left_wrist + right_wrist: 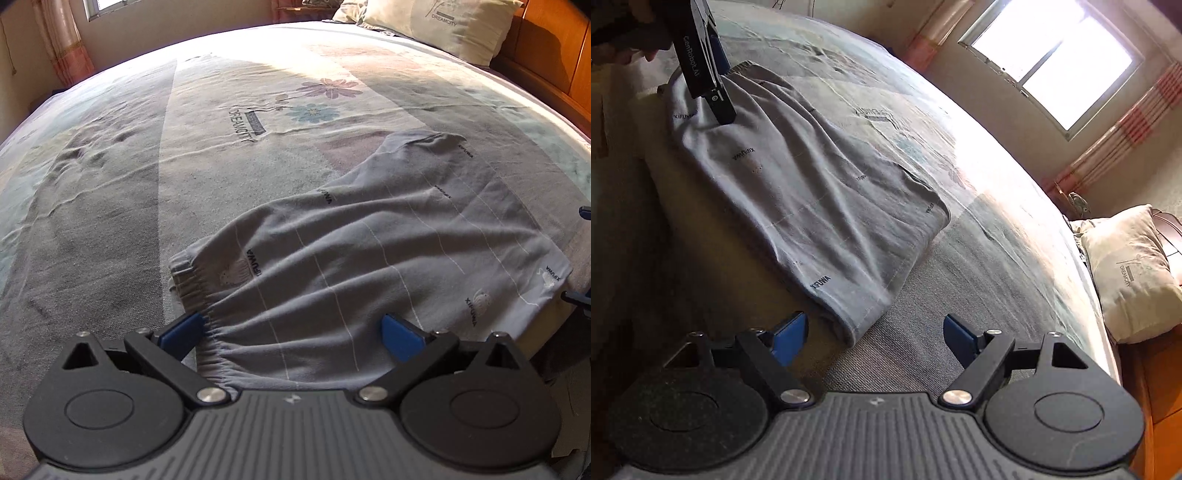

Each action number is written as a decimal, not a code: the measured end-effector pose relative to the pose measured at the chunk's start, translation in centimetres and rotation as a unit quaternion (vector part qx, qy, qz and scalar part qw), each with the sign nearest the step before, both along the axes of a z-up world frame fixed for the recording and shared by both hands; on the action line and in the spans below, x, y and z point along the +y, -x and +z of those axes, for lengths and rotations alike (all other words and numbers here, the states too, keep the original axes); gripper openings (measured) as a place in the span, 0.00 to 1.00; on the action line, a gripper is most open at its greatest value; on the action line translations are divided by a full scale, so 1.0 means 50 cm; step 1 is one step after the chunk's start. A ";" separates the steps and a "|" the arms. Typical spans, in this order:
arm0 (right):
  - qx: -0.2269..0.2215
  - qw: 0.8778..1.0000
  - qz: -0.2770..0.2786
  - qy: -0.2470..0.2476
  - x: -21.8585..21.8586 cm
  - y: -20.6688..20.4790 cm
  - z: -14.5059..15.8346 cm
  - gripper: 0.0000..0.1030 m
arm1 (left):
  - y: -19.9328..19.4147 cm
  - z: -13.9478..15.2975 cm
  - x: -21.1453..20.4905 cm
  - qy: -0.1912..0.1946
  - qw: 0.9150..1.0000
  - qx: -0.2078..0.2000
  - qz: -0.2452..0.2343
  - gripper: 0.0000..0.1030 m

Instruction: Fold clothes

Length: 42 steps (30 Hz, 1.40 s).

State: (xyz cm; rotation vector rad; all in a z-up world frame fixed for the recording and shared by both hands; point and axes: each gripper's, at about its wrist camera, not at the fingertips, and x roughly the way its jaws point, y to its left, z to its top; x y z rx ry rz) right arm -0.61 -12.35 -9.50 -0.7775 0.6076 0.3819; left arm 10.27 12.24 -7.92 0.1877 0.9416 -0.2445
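Left wrist view shows our left gripper (291, 334) spread over the shorts (369, 251) waistband; only the right wrist view shows our right gripper (875, 338) spread wide at the hem.

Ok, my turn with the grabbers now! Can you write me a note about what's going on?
Left gripper: open, its blue fingers either side of the elastic waistband of the grey shorts; not pinched yet.
Right gripper: open, holding nothing, just short of the shorts' near hem corner.
Shorts: lying wrinkled but spread on the bed sheet, close to the bed's edge. Pillow is up by the headboard.
Done: shorts laid out.
Left: grip both ends, then probably fold them over and smooth them.
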 end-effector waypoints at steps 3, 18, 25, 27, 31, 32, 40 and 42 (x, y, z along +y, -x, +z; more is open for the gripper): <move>-0.020 0.999 0.033 0.034 0.030 0.001 -0.008 0.81 | -0.013 0.003 0.009 0.009 1.000 0.009 0.013 0.99; -0.075 0.985 0.124 0.096 0.088 0.010 -0.005 0.81 | 0.011 0.039 0.004 0.029 1.000 -0.001 0.005 0.99; -0.089 0.980 0.129 0.125 0.094 0.002 -0.028 0.81 | 0.020 0.065 -0.039 0.021 0.999 -0.020 -0.034 0.99; -0.090 0.979 0.126 0.131 0.083 0.002 -0.028 0.81 | 0.019 0.056 -0.046 0.019 0.999 -0.016 -0.040 0.99; -0.083 0.981 0.102 0.145 0.033 -0.005 -0.038 0.81 | 0.016 0.037 -0.045 0.021 0.999 -0.006 -0.041 0.99; -0.080 0.982 0.092 0.147 0.019 -0.007 -0.041 0.82 | 0.016 0.031 -0.043 0.018 0.999 -0.003 -0.039 0.99; -0.044 0.994 0.033 0.098 -0.046 -0.023 -0.011 0.87 | 0.025 0.037 -0.026 0.015 0.999 -0.015 -0.029 0.99; -0.035 0.998 0.023 0.051 -0.047 -0.042 0.021 0.87 | 0.025 0.056 -0.035 0.023 0.998 -0.034 -0.040 0.99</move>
